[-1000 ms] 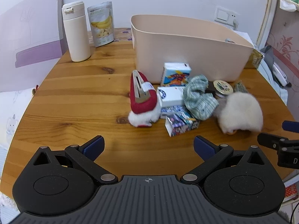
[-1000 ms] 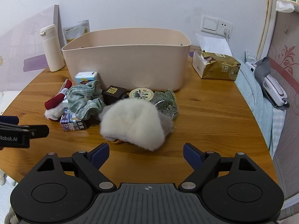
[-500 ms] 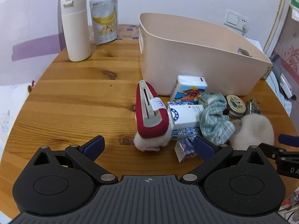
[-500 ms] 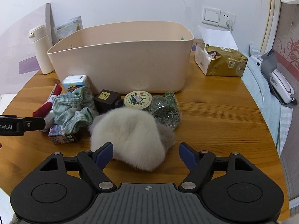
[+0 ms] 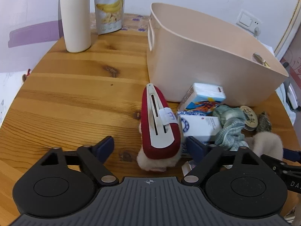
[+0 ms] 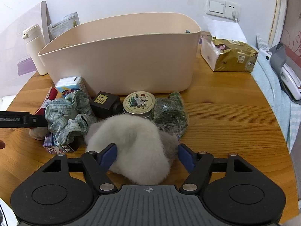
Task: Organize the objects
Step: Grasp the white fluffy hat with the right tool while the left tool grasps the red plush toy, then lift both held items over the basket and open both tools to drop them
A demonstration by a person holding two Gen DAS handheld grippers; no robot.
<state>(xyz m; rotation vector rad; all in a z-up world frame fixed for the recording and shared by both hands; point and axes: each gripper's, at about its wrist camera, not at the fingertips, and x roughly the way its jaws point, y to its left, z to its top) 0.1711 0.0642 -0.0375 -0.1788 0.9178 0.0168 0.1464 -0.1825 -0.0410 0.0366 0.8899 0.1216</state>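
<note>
— Where are the two claws?

— The right claw is spread wide, a blue pad on either side of the white fur hat, not pinching it. The left claw is just as wide and holds nothing, with the red hair clip between its pads.

— Any writing?

— A taped tag on the clip with blue pen marks I can't read. The black box has one gold character. The round tin has a printed picture lid, lettering too small. The left view shows bananas on the snack pouch.

— What does only one camera see?

— The right one alone shows the gold packet and the green bag. The left shows the white bottle whole, and the tub's side handle.

— Room to move?

— Bare worktop left of the clip. The pile sits tight against the tub's front wall.
</note>
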